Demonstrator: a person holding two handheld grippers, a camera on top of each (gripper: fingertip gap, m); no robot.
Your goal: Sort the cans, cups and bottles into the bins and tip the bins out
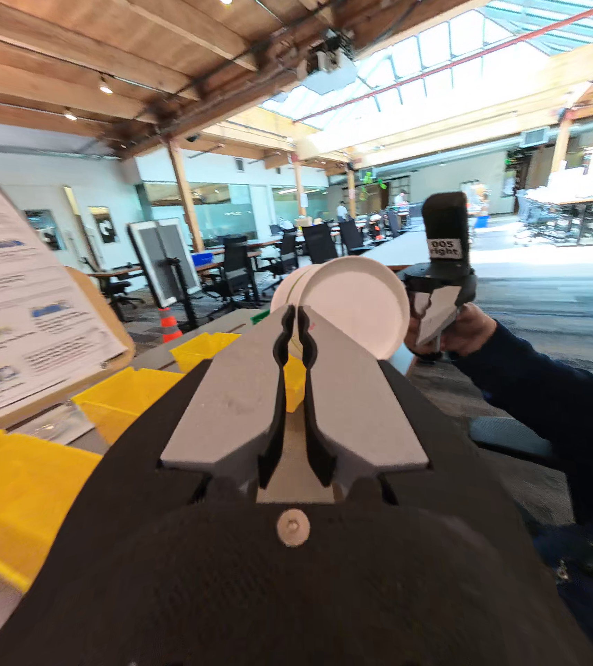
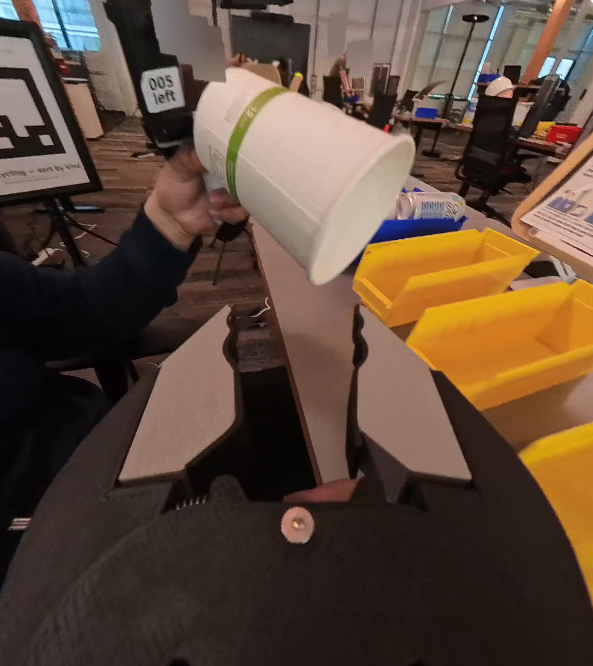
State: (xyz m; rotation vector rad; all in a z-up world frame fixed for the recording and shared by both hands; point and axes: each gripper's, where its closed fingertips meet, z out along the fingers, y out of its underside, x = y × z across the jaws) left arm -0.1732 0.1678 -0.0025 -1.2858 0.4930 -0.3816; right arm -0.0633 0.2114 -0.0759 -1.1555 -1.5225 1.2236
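The left tongs point(image 1: 295, 317), filling the lower part of the left wrist view, are clenching the wall of a white paper cup point(image 1: 354, 306) near its base, their tips nearly meeting on it. The cup is hanging in the air on its side, and in the right wrist view its open mouth is pointing down toward four o'clock, at the yellow bins point(image 2: 442, 274). That tilt is probably preparing a drop into a bin, mouth first, though which bin is meant I cannot tell. The cup point(image 2: 298, 173) is carrying a green band around its body and is hovering above the near edge of the surface point(image 2: 309, 324), touching nothing but the left tongs.

The right tongs point(image 2: 293, 320) are standing released and are gripping nothing, waiting low at six o'clock, probably keeping clear of the drop.

The pale surface is carrying a row of yellow bins along its right side, running from five o'clock up to two o'clock, and a blue bin point(image 2: 421, 227) beyond them is holding a can point(image 2: 430, 205) lying on its side. A clipboard with a printed sheet point(image 2: 583, 212) is leaning at three o'clock. A framed sign with a black-and-white marker point(image 2: 14, 111) is standing on a tripod at ten o'clock. Around it all an open office is stretching out, with black chairs, desks, timber beams and a skylight overhead
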